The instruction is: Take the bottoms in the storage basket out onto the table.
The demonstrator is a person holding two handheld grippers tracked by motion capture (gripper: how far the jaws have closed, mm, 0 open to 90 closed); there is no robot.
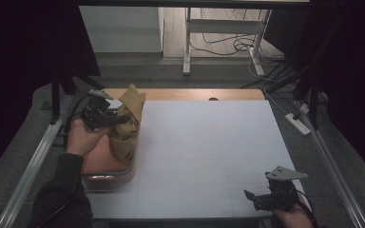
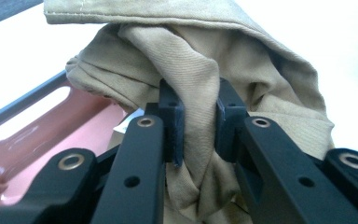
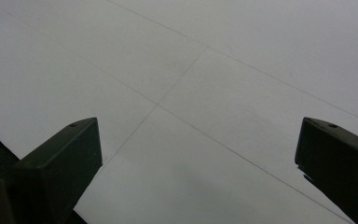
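left gripper [image 1: 119, 118] clamped on a bunched fold of tan cloth [image 1: 126, 126], held over the bin | right gripper [image 1: 254, 198] jaws wide apart, nothing between, near table's front right corner | white table [image 1: 209, 147] | reddish bin [image 1: 105, 166] at table's left edge, cloth hanging into it

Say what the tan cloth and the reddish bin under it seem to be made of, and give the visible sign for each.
The tan cloth: seemingly a woven cotton-like fabric, matt; fine diagonal ribs, soft folds and a stitched hem show. The left gripper pinches a bunched fold of it. The reddish bin: probably moulded plastic, smooth with a slight sheen; its rim has a cut-out handle slot.
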